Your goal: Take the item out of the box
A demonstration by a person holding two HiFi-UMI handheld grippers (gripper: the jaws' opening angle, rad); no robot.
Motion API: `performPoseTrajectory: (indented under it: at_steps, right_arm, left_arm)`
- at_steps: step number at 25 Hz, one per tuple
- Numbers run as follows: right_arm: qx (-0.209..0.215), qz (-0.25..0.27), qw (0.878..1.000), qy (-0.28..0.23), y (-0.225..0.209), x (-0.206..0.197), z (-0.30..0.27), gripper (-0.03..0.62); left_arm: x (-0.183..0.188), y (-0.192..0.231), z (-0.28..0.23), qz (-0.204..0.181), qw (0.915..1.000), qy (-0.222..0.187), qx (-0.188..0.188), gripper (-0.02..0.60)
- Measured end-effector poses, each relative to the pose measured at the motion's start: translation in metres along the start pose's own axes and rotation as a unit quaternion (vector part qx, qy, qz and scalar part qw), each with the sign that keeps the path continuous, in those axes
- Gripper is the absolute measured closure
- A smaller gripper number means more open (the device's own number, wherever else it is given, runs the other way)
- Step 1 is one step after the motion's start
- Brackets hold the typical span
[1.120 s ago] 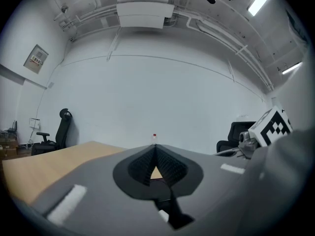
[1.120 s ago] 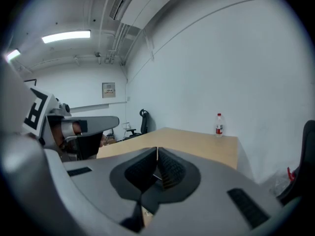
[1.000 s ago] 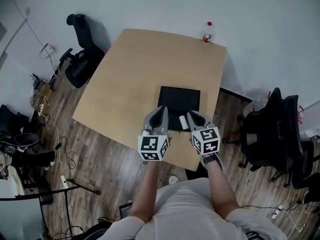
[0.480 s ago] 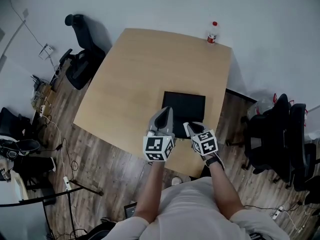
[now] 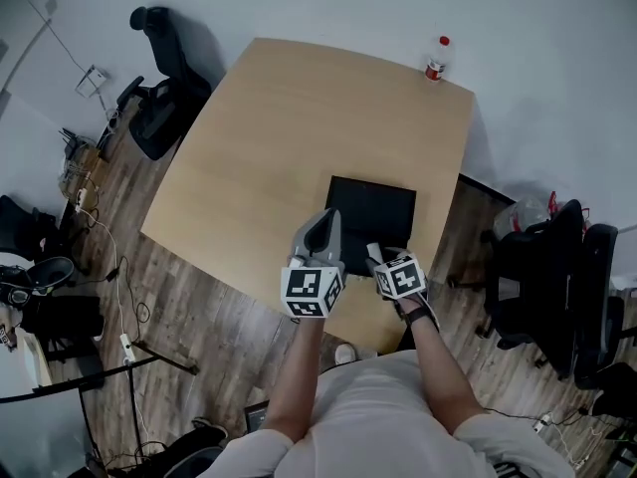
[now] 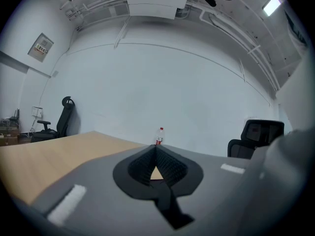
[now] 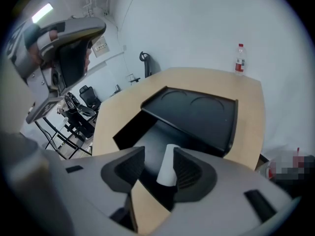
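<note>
Fingers [image 7: 189,170] of the right gripper [image 7: 158,165] have just been opening and now stand apart on either side of the white item [image 7: 168,167], not pinching it. This gripper has dropped and tipped down toward it. On the tan worktop [image 5: 269,137] the black box [image 5: 371,205] lies open, the item inside its near part. The left gripper [image 6: 156,149] hovers alongside, fingers closed on nothing. The grasp looks to come next; the item is not yet out.

Left tongs [image 6: 156,149] level, jaws together; right tongs [image 7: 159,152] tilted down, jaws just opened, white item [image 7: 167,173] between.
</note>
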State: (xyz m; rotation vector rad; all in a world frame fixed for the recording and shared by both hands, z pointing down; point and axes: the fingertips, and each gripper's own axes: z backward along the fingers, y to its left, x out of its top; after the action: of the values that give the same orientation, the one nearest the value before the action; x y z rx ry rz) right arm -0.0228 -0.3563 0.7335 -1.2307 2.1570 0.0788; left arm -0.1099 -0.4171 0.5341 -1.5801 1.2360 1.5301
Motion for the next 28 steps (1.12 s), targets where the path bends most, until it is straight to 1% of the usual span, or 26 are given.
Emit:
performPoseTrajectory:
  at_steps: [6,10,13,15,18,20,24,28]
  right_arm:
    - [-0.026,-0.002,0.999,0.042,-0.013,-0.006,-0.025,0.439]
    - [-0.042,-0.011,0.997,0.069,-0.020,-0.011,-0.036,0.402]
    - [-0.046,-0.008,0.995,0.086,-0.022,-0.011,-0.046,0.391]
    - [-0.043,0.002,0.994,0.100,-0.021,-0.014,-0.051,0.385]
    - [-0.049,0.048,0.990,0.123,-0.020,-0.015,-0.056,0.384]
    - [-0.053,0.069,0.986,0.141,-0.019,-0.018,-0.059,0.384]
    - [-0.057,0.082,0.982,0.159,-0.017,-0.026,-0.067,0.385]
    - [-0.090,0.091,0.979,0.160,-0.021,-0.028,-0.067,0.388]
  left_arm:
    - [-0.008,0.015,-0.002,0.008,0.9998,0.011,0.014,0.572]
    - [-0.011,0.024,-0.003,0.013,0.9996,0.015,0.022,0.572]
    - [-0.014,0.030,-0.005,0.018,0.9993,0.017,0.028,0.572]
    - [-0.016,0.031,-0.007,0.019,0.9992,0.018,0.030,0.572]
    - [-0.015,0.033,-0.006,0.019,0.9991,0.017,0.033,0.572]
    - [-0.013,0.034,-0.006,0.019,0.9991,0.015,0.036,0.572]
    - [-0.011,0.035,-0.002,0.016,0.9990,0.013,0.040,0.572]
    - [-0.009,0.040,0.010,0.014,0.9986,0.011,0.049,0.572]
